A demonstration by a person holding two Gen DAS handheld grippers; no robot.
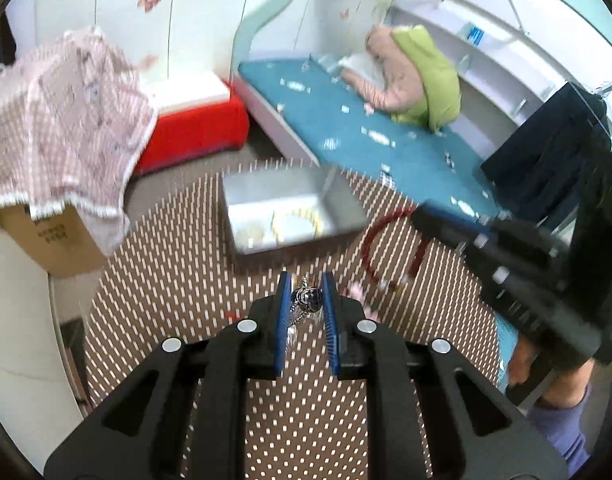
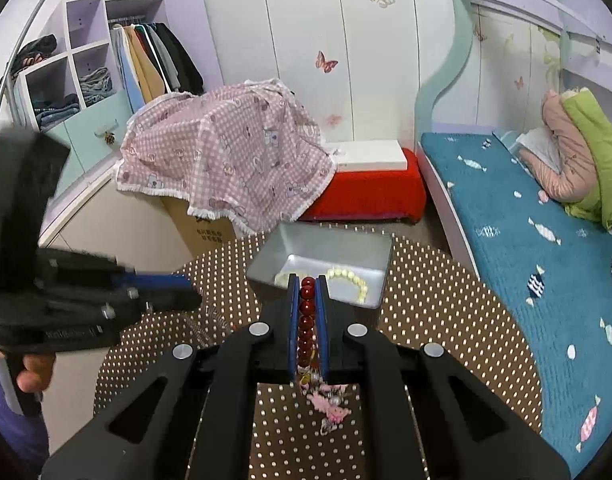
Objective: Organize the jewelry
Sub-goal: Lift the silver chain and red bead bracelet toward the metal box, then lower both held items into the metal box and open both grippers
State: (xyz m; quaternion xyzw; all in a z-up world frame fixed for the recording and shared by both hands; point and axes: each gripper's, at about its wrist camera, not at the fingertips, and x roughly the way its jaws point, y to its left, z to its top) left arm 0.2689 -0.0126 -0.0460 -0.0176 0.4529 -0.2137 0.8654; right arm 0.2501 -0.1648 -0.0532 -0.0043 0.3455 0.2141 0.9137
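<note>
My left gripper is shut on a silver and dark-blue beaded bracelet, held above the brown dotted round table. My right gripper is shut on a red bead bracelet with pink charms hanging under it; the bracelet also shows as a red loop in the left wrist view. A grey metal box stands on the table ahead, with a cream bead bracelet inside. In the right wrist view the box holds cream beads just beyond my fingertips.
A cardboard box under a pink checked cloth stands left of the table. A red stool with a white box sits behind. A bed with a teal blanket and folded coats is on the right.
</note>
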